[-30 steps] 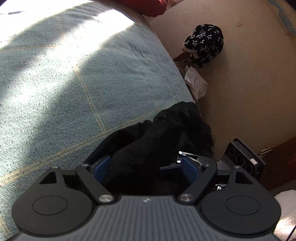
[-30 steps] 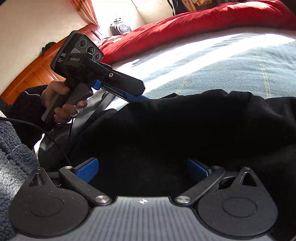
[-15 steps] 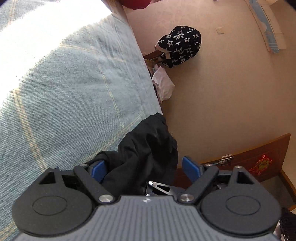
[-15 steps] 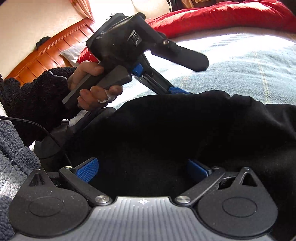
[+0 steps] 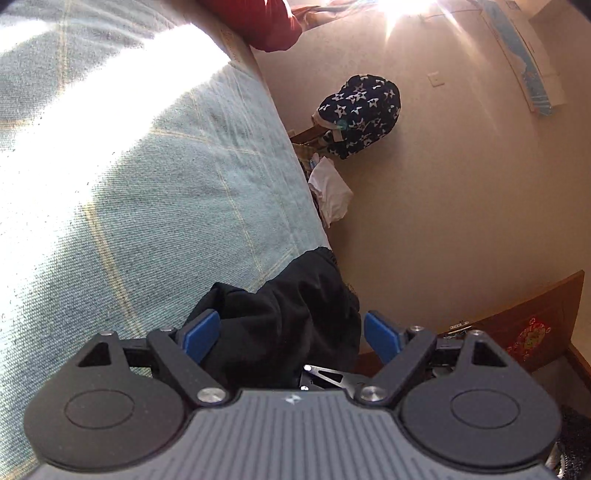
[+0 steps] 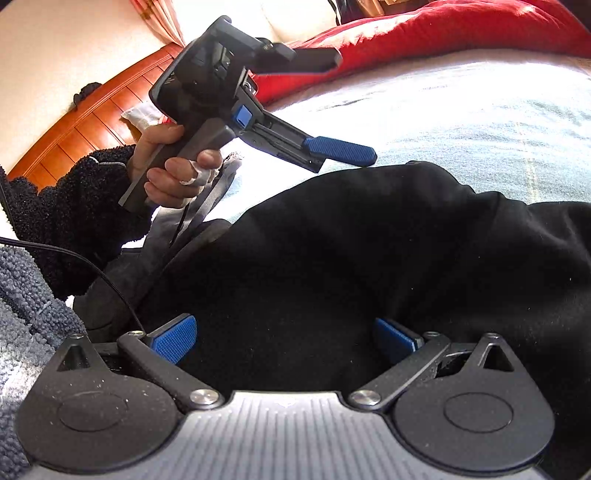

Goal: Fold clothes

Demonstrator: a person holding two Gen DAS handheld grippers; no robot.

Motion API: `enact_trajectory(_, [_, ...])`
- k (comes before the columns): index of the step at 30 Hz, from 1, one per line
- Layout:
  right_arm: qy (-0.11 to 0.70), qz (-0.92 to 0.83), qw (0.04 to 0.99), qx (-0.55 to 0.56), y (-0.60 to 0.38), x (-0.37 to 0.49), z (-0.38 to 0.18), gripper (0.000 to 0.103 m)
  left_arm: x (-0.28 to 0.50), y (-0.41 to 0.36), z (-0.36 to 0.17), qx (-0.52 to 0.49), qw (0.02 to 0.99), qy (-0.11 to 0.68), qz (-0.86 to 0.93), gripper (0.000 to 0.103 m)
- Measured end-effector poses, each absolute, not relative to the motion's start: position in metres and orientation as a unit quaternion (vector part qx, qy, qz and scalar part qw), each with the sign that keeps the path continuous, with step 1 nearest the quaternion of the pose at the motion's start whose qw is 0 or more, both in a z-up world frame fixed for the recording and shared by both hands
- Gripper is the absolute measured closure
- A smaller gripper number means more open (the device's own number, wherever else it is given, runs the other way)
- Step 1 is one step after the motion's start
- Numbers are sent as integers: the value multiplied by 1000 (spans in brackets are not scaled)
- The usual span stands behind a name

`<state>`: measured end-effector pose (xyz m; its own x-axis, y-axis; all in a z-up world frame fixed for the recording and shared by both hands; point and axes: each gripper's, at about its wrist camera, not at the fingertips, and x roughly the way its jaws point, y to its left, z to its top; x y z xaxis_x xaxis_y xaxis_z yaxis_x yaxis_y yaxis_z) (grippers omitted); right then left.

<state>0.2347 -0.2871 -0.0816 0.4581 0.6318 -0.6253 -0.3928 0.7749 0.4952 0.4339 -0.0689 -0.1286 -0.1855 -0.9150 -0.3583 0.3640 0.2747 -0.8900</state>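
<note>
A black garment [image 6: 369, 258] lies bunched on the pale blue bedspread [image 6: 480, 122], and its end [image 5: 295, 317] reaches the bed's edge. My right gripper [image 6: 284, 339] sits low against it, jaws wide apart, with black cloth bulging between the blue pads [image 6: 173, 339]; the right pad is half covered. A hand [image 6: 173, 177] holds my left gripper [image 6: 351, 105] in the air above the garment's left end, open, touching nothing. In the left wrist view the left gripper [image 5: 291, 334] stands open, its pads on either side of the cloth without pressing on it.
A red duvet [image 6: 443, 33] lies across the far side of the bed. Right of the bed are a beige wall [image 5: 461, 184], a star-patterned black bag [image 5: 362, 114], white cloth [image 5: 330, 188] and a dark wooden cabinet [image 5: 524, 332]. A wooden headboard [image 6: 92, 114] stands at the left.
The left gripper rose off the black garment and swung up over its left end, its view turning toward the wall. The right gripper and the garment stayed put.
</note>
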Motion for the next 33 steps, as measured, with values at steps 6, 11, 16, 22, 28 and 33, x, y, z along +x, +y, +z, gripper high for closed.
enact_trajectory(6, [421,305,842,147,-292,234,-82,0,408,-65,-126,-212,566,556,-570,18])
enact_trajectory(11, [421,309,839,151,-296,235,-84,0,387,-58,-120,-156,575,553,-582,18])
enact_trajectory(16, [422,308,839,151,-296,235,-84,0,406,-57,-137,-188,578,561,-561,18])
enact_trajectory(22, [424,303,841,147,-294,235,-79,0,427,-79,-160,-327,484,558,-590,18])
enact_trajectory(28, [401,285,861,129,-294,234,-56,0,446,-85,-145,-381,494,500,-600,18])
enact_trajectory(33, [377,263,884,91,-293,245,-40,0,447,-75,-139,-350,546,496,-577,18])
